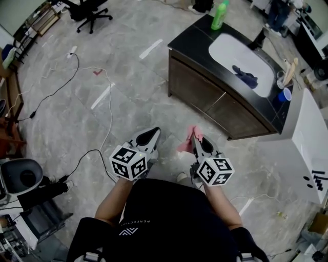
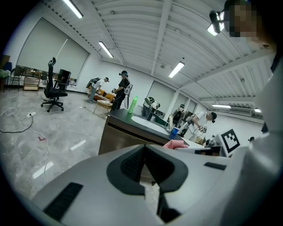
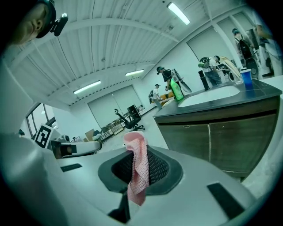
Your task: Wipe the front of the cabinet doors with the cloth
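The right tool (image 1: 196, 138) is clamping a small pink knitted cloth (image 1: 184, 145) btwn its jaws, w/ one end poking up past the tips & the rest drooping down the front. The left tool (image 1: 152, 134) is sitting w/ jaws together, nothing in them, just beside the right one. Both are hovering over the grey marble floor (image 1: 118, 61), near but not touching the dark wood cabinet doors (image 1: 215, 105), so no wiping is happening yet; prob. the approach stage.

The cloth is looking light, soft & floppy, so it's likely going to fold & bunch when pressed. Only a narrow bit is being pinched, so it may be slipping out once it's dragging on the wood. Gripping deeper into a folded wad would be giving a fuller pad.

Around: the black worktop (image 1: 189, 41) is carrying a white basin (image 1: 225, 48) w/ a dark blue rag (image 1: 246, 77) lying in it, plus a green bottle (image 1: 220, 14) & a blue cup (image 1: 286, 95). A white cable (image 1: 105, 138) is trailing over the floor by the person's feet, a trip risk. A white box unit (image 1: 307, 138) is standing close by the cabinet's far end, maybe crowding that door. Nothing is blocking the way to the doors.
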A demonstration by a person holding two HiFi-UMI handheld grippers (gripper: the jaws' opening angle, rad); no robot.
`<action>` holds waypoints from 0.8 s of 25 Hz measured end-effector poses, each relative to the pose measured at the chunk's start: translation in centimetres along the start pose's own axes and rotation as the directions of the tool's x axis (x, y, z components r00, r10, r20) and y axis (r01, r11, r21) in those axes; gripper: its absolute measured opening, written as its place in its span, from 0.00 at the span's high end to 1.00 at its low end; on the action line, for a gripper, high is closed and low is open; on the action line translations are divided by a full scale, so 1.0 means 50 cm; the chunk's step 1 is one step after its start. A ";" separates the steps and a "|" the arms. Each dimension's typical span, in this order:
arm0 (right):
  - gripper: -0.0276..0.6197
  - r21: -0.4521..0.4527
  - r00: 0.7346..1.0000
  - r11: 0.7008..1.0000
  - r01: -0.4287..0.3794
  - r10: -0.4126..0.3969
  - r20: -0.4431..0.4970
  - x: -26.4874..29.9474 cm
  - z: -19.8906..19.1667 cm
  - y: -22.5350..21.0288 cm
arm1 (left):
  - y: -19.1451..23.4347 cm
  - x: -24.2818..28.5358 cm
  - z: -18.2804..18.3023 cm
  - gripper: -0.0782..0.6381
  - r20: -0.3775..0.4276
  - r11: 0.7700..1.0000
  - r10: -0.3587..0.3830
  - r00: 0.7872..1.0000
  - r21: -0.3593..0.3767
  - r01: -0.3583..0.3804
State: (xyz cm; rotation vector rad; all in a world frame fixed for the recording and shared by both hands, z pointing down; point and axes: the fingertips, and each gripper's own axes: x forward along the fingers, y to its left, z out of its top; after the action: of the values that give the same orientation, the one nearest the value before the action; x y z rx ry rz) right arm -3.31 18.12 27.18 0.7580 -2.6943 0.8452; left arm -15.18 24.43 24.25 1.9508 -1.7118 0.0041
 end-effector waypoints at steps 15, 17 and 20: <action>0.88 -0.020 0.995 0.995 0.093 -0.094 -0.023 0.243 0.016 0.085 | 0.248 0.020 0.070 0.88 -0.074 0.996 -0.087 0.993 -0.001 0.087; 0.88 -0.022 0.995 0.995 0.097 -0.098 -0.016 0.262 0.017 0.100 | 0.268 0.025 0.076 0.88 -0.081 0.994 -0.104 0.991 0.010 0.105; 0.88 -0.030 0.995 0.995 0.099 -0.100 -0.019 0.285 0.015 0.113 | 0.294 0.032 0.079 0.88 -0.088 0.993 -0.112 0.990 0.013 0.114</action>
State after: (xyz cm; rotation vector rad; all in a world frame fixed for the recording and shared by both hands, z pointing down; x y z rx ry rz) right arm -18.39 15.83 28.88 0.8641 -2.6202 0.7849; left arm -29.72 20.71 27.14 2.0276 -1.5485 0.0625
